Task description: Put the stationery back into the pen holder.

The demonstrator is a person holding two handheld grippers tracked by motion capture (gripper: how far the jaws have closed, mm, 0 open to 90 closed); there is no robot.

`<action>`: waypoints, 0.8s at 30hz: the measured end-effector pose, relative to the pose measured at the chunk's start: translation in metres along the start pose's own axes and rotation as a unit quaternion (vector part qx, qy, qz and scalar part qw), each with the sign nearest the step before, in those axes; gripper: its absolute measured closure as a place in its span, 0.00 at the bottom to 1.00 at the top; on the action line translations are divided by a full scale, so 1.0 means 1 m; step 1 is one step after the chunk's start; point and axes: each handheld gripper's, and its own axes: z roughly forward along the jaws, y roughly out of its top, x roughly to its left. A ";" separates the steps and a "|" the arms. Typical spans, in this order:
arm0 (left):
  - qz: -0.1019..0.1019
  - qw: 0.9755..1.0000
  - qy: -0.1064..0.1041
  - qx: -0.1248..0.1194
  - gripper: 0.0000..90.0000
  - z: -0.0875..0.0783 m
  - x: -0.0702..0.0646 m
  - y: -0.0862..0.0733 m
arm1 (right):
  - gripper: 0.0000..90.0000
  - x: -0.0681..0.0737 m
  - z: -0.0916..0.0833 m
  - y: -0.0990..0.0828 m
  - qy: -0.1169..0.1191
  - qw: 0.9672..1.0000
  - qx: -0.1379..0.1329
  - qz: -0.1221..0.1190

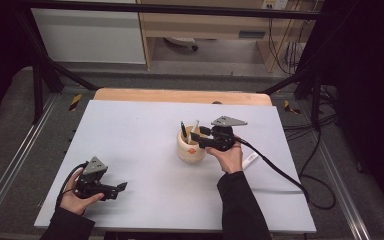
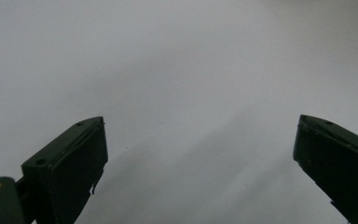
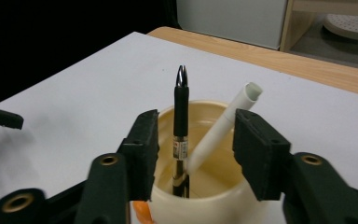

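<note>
**Two grippers over a white table**

The right gripper (image 1: 196, 136) hangs at the rim of a cream cup (image 1: 190, 148) holding a black pen (image 1: 184, 132) and white pen (image 1: 194, 127). The left gripper (image 1: 121, 188) rests near the table's (image 1: 130, 130) front-left corner, well apart.

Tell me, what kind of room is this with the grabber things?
Probably a lab or workshop set up for recording. A white table stands inside a black metal frame, cables trail over the floor, and a person holds the left gripper and the right gripper by a cream cup of pens.
</note>
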 end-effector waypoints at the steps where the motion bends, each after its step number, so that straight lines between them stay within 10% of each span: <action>1: 0.000 1.000 0.000 0.000 0.03 0.000 0.000 0.000 | 0.51 0.000 -0.005 0.002 -0.001 1.000 0.004 -0.004; 14: -0.004 1.000 -0.001 0.003 0.03 0.001 0.000 0.000 | 0.10 -0.012 -0.055 0.001 -0.020 0.998 0.055 -0.030; 24: -0.002 1.000 -0.003 0.007 0.02 0.001 0.000 0.000 | 0.06 -0.024 -0.072 -0.025 -0.037 0.994 0.091 -0.039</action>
